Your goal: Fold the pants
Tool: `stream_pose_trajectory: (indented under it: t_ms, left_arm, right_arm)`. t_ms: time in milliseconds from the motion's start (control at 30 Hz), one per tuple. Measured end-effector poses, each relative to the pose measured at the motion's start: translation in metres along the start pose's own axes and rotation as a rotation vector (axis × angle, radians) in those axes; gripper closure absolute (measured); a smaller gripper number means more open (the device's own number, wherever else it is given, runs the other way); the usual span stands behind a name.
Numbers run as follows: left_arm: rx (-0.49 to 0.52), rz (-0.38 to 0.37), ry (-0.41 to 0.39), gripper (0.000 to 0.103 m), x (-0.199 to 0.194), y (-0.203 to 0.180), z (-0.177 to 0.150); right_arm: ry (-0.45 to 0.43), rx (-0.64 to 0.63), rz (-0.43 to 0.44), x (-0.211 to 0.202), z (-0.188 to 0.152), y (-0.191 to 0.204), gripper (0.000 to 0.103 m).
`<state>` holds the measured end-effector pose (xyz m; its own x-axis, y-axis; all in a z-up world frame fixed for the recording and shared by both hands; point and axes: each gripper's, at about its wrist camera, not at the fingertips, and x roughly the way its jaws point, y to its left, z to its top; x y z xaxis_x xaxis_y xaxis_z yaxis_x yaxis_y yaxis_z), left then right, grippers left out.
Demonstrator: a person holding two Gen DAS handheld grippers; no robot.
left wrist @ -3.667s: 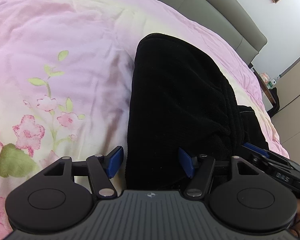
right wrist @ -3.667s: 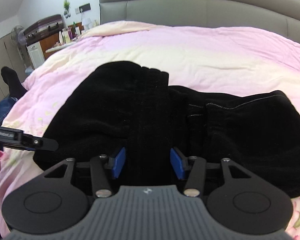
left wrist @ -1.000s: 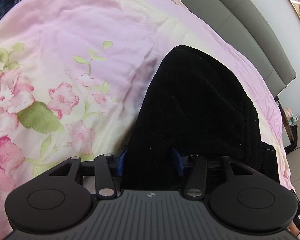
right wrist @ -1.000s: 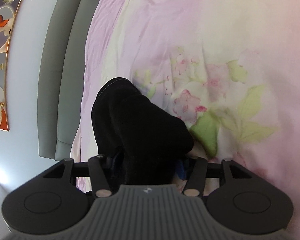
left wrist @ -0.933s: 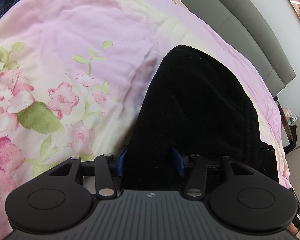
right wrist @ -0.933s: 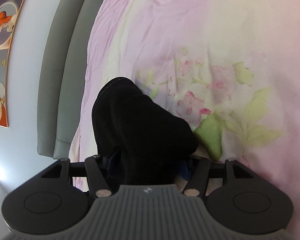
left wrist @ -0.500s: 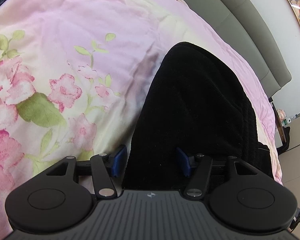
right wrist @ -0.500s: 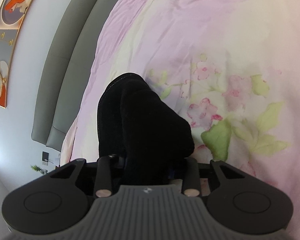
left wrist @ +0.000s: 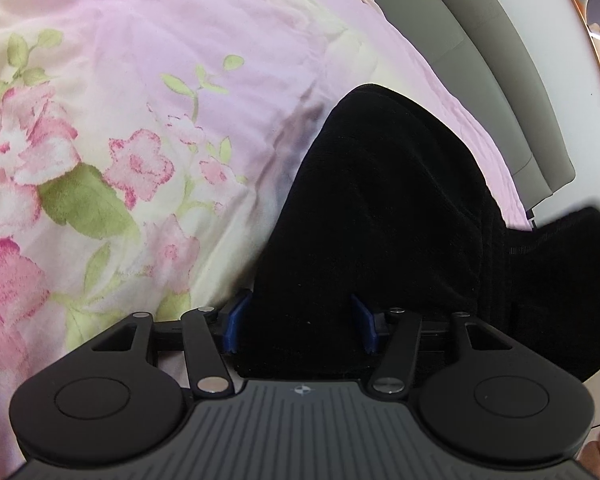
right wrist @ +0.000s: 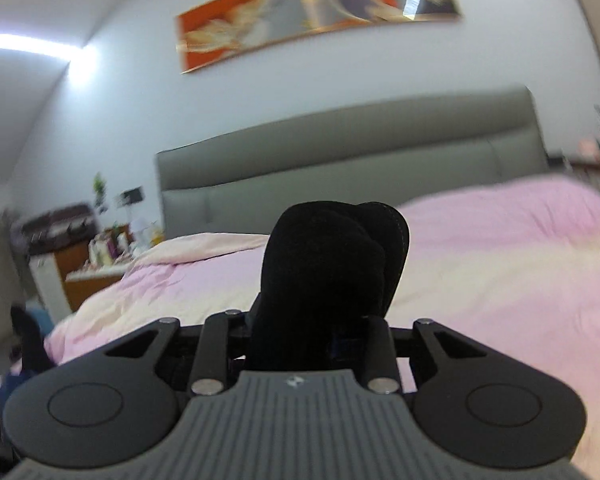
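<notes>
Black pants point(left wrist: 380, 208) lie folded on a pink floral quilt point(left wrist: 140, 120). In the left wrist view my left gripper point(left wrist: 298, 326) sits at the near edge of the pants, its blue fingertips point(left wrist: 234, 320) spread wide on either side of the cloth, not pinching it. In the right wrist view my right gripper point(right wrist: 306, 338) is shut on a bunched end of the pants point(right wrist: 332, 264) and holds it lifted above the bed, pointing at the headboard. Its fingertips are hidden by the cloth.
A grey padded headboard point(right wrist: 340, 152) stands at the far end of the bed, under a framed picture point(right wrist: 316, 12). A cluttered wooden nightstand point(right wrist: 96, 256) stands at the left of the bed. A part of the pants point(left wrist: 572, 264) rises at the right of the left wrist view.
My right gripper has swung up and round with the pants end, from looking down at the quilt to facing the headboard. My left gripper's fingers have spread wider on the near edge.
</notes>
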<state>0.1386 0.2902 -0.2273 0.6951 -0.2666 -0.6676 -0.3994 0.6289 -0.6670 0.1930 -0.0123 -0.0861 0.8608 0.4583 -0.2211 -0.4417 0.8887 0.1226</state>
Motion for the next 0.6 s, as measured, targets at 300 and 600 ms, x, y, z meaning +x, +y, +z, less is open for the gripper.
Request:
stream_pose_trajectory:
  t_ms: [300, 600]
  left_arm:
    - [-0.090, -0.058, 0.024, 0.046, -0.003, 0.022, 0.006]
    - [-0.119, -0.056, 0.041, 0.058, -0.007, 0.027, 0.014]
  right_arm:
    - [-0.027, -0.560, 0.208, 0.042, -0.048, 0.163, 0.079]
    - [0.261, -0.724, 0.263, 0.096, -0.096, 0.181, 0.078]
